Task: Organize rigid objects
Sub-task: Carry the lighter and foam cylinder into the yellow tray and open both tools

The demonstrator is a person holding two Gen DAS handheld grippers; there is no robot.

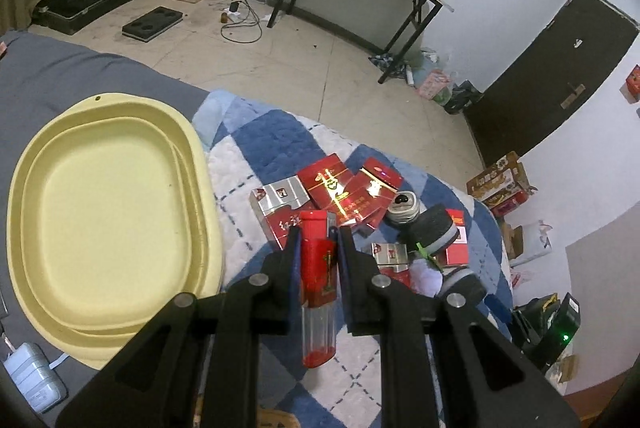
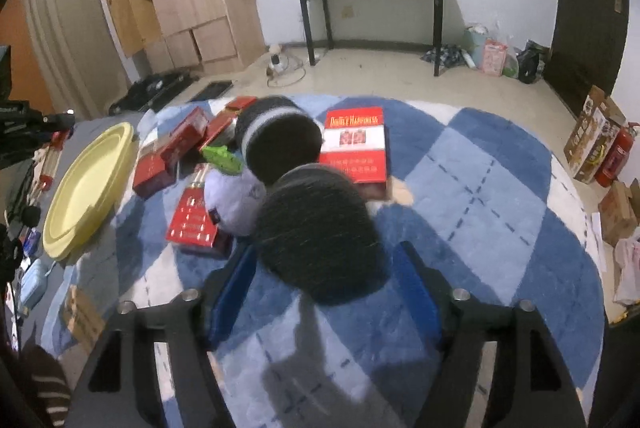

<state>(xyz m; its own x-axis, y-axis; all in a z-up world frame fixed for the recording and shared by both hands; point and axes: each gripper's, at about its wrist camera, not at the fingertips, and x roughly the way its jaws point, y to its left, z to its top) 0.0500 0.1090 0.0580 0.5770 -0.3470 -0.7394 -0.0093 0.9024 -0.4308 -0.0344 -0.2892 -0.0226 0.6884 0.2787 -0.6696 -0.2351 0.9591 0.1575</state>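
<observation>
A: Start at the left. What's there?

B: A pale yellow tray [image 1: 108, 211], empty, lying on the grey sheet beside the blue-and-white checked blanket [image 1: 360, 360]. Just right of it the left gripper [image 1: 318, 248] is pinching a red cigarette pack [image 1: 317, 260] in clear film, lifted above the blanket with nothing beneath it but cloth

A: So that pack is on its way to the tray?

B: That's my reading: the carry step. The next move calls for swinging it leftward over the rim and letting go low, so it lands flat

A: And further right?

B: A heap of red cigarette packs [image 1: 344, 191] in the middle of the blanket, with a can [image 1: 402, 207] standing next to them. Then a black fuzzy dumbbell-shaped toy [image 2: 316, 240], and the right gripper [image 2: 324, 284] spread wide around its near end, pads not touching it. A red Double Happiness carton [image 2: 354, 147] lies just behind the toy

A: Does the toy belong in the tray?

B: It looks soft, so probably not; I'd expect the carton instead
</observation>
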